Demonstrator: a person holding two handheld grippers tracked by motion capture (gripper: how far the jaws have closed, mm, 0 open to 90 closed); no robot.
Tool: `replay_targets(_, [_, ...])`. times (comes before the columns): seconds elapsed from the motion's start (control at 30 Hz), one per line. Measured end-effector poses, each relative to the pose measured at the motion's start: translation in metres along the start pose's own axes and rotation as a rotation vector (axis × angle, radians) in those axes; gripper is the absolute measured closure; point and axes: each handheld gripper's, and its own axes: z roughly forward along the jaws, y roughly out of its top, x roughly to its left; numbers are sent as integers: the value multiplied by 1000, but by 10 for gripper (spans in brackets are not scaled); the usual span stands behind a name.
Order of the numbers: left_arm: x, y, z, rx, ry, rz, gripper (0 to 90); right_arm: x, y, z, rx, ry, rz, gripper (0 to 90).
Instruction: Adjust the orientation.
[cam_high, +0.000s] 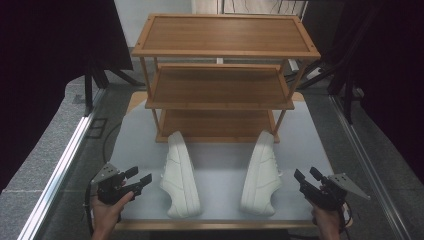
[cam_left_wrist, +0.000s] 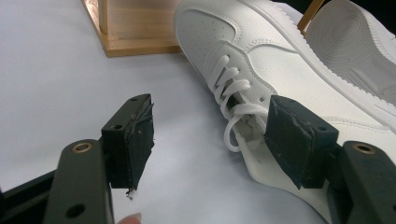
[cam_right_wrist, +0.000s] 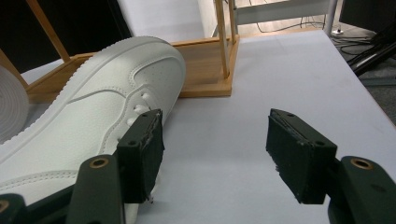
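Two white sneakers lie on their sides on the pale table. The left sneaker has its laces toward my left gripper; its laced upper shows in the left gripper view. The right sneaker lies beside my right gripper, and its side fills the left part of the right gripper view. Both grippers are held by hands at the front corners. My left gripper stands open, with nothing between its pads. My right gripper is open over bare table.
A three-tier wooden shoe rack stands at the back of the table, its lowest shelf just behind the sneakers' toes. The table's front edge runs close below the shoes. Metal rails flank the table.
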Motion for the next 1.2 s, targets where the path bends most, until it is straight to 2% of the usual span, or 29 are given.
replay_targets(0.47, [-1,-9,2,19,10,14,327,-1,-1,-1,3,-3,5,361])
replay_targets(0.63, [2,-10,-5,-10,17,6,351,-1,-2,0,7,-3,1,360])
replay_targets(0.7, [3,-13,-8,-15,20,18,373,-2,-2,1,9,-4,4,361])
replay_targets(0.97, [-13,-25,-2,7,-32,67,470,-1,-3,3,12,-8,4,362])
replay_targets(1.2, [-23,-25,4,15,-69,85,572,1,-3,3,15,-8,1,362])
